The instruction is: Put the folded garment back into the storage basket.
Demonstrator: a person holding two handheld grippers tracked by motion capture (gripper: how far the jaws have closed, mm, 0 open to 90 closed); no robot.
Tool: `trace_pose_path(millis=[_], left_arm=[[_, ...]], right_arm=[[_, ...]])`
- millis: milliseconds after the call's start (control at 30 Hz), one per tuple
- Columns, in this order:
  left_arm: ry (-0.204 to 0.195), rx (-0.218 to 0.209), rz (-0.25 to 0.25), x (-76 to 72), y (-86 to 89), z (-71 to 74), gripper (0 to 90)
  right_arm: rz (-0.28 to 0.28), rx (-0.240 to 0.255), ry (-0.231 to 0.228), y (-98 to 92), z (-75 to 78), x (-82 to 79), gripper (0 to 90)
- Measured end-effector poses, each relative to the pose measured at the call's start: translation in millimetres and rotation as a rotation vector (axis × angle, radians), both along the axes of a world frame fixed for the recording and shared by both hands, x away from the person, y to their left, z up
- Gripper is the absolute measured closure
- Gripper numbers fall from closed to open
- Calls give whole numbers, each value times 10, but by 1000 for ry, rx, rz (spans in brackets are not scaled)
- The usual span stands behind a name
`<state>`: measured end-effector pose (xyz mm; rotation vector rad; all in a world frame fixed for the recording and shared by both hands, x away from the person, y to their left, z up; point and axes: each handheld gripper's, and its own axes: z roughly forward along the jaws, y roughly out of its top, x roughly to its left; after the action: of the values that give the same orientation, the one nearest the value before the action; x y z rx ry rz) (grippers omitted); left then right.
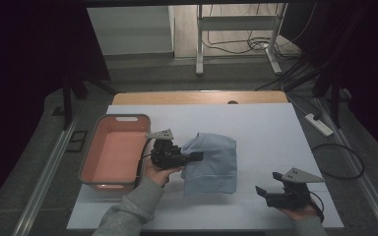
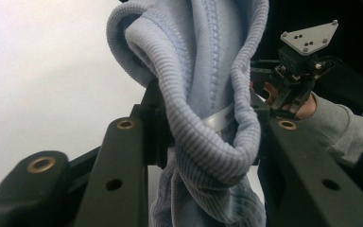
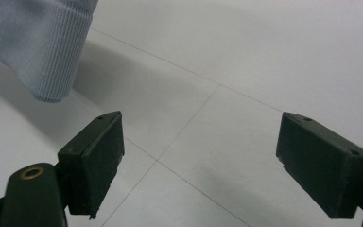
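A light blue ribbed garment lies bunched in the middle of the white table cover. My left gripper is shut on its left edge; in the left gripper view the blue garment is pinched in folds between the jaws and hangs over them. My right gripper sits low at the front right of the table, apart from the garment, jaws wide open with nothing between them. In the right gripper view a ribbed cuff of the garment lies at the upper left, beyond the open gripper.
A pink rectangular bin stands at the left of the table, next to my left hand. The white cover ends at a wooden strip at the back. Cables and a power strip lie on the floor to the right.
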<state>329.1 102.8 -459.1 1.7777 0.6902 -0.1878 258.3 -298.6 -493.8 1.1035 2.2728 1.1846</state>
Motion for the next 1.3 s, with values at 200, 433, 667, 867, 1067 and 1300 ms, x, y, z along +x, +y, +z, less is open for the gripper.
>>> trace_pose_path(millis=[200,433,667,867,1067,1300], left_arm=[[0,-2,12,-5,26,11,631],[1,0,9,-12,14,11,632],[-2,-9,10,-20,23,31,632],[0,-14,7,-19,22,37,631],[4,-26,-8,-27,-14,46,632],[-10,-23,12,-38,10,79,632]], right_arm=[[-1,0,0,-3,0,0,165],[1,-2,1,-1,1,0,165],[1,-1,-1,-4,2,0,165],[0,-1,-2,-2,3,1,165],[0,-3,-4,-1,3,0,165],[1,-2,-2,0,1,1,165]])
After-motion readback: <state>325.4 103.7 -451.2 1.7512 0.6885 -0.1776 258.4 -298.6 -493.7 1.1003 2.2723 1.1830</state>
